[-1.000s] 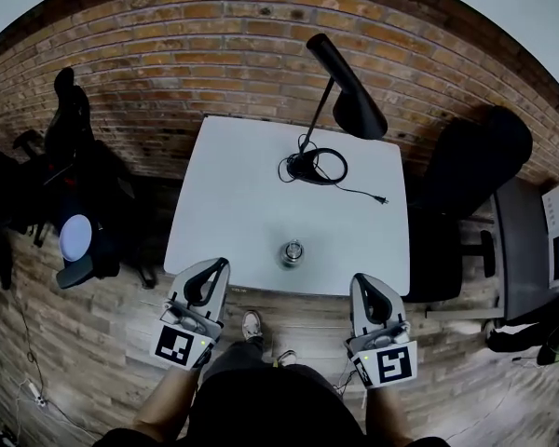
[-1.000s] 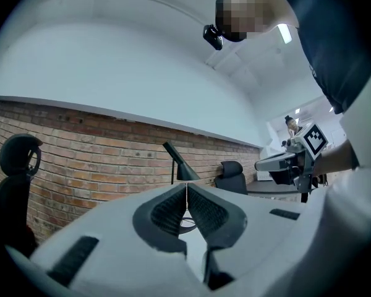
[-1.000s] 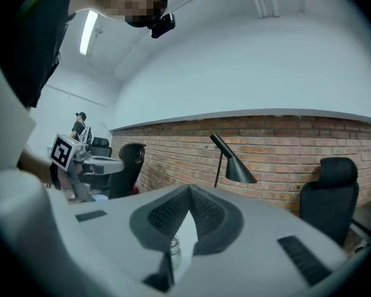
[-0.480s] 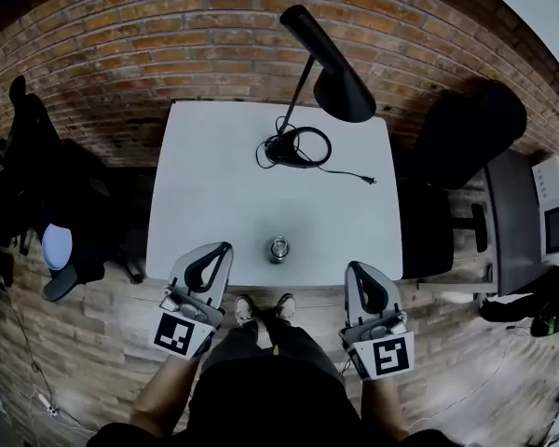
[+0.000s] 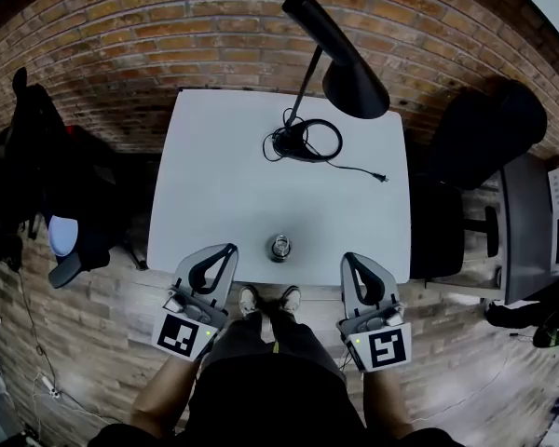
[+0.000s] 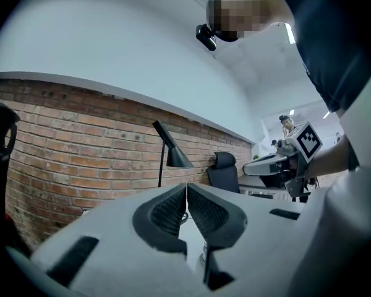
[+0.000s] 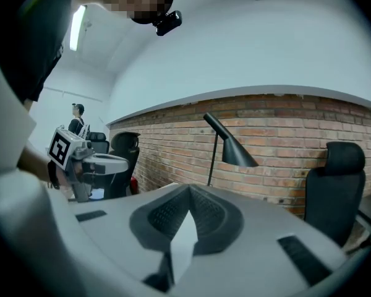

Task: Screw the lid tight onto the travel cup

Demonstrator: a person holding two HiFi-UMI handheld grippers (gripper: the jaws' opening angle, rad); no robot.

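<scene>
The head view alone gives the layout. Two forearms reach in from the bottom, holding the left gripper (image 5: 229,248) and right gripper (image 5: 346,258) side by side at the near edge of the table (image 5: 214,175). Both point toward the wall, the left turned slightly inward.

The gripper views show what the head view cannot: both pairs of jaws are pressed together, ribbed pads meeting with nothing between them. Each also catches the other gripper off to its side, with its marker cube in view.

The cup (image 5: 279,247) stands upright on the table close to the near edge, between the two grippers and touching neither. It is small, round and metallic. Seen from above, it does not show whether its lid is on.

Farther back a black lamp (image 5: 339,63) stands on the table, its cord (image 5: 359,170) trailing right. Behind is a brick wall (image 5: 168,26), with a black chair (image 5: 480,147) at the right.
</scene>
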